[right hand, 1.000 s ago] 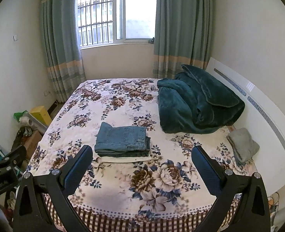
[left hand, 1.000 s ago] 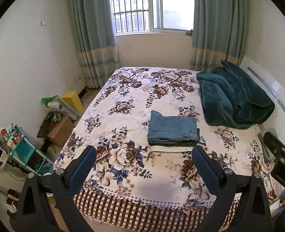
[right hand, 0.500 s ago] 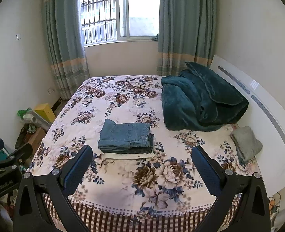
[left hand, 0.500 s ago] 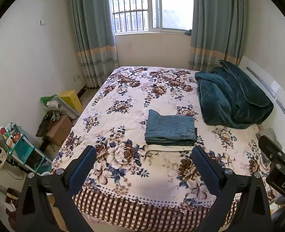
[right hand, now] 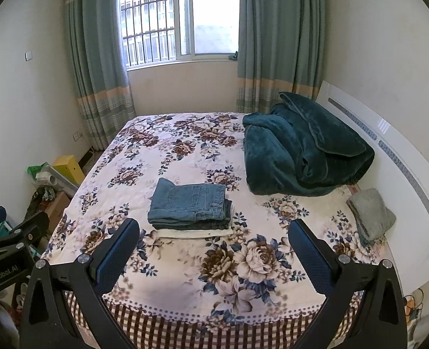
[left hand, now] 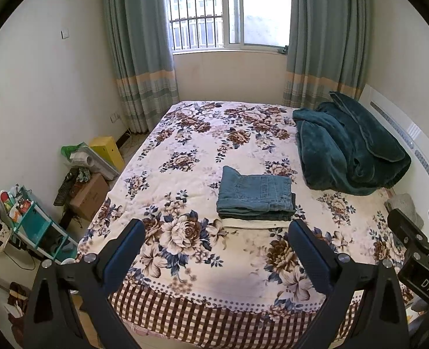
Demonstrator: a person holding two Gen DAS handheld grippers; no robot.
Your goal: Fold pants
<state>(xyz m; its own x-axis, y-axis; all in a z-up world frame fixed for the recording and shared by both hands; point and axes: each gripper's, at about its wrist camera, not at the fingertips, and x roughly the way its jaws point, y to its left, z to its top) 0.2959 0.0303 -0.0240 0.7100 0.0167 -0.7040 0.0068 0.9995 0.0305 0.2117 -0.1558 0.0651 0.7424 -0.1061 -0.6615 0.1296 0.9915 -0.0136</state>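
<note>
Pants [left hand: 255, 196] lie folded into a compact denim rectangle on the floral bed [left hand: 185, 241], sitting on top of a cream folded piece, ahead of both tongs and well apart from them, a bit left of centre for the right tongs [right hand: 214, 257]. Left tongs [left hand: 216, 257] and right tongs both gape wide with nothing between the fingers, held off the near bed edge. Fold looks finished, edges stacked fairly square; nothing obvious left beyond maybe a tidy-up, with the teal blanket [right hand: 301, 148] off to the right untouched.
</note>
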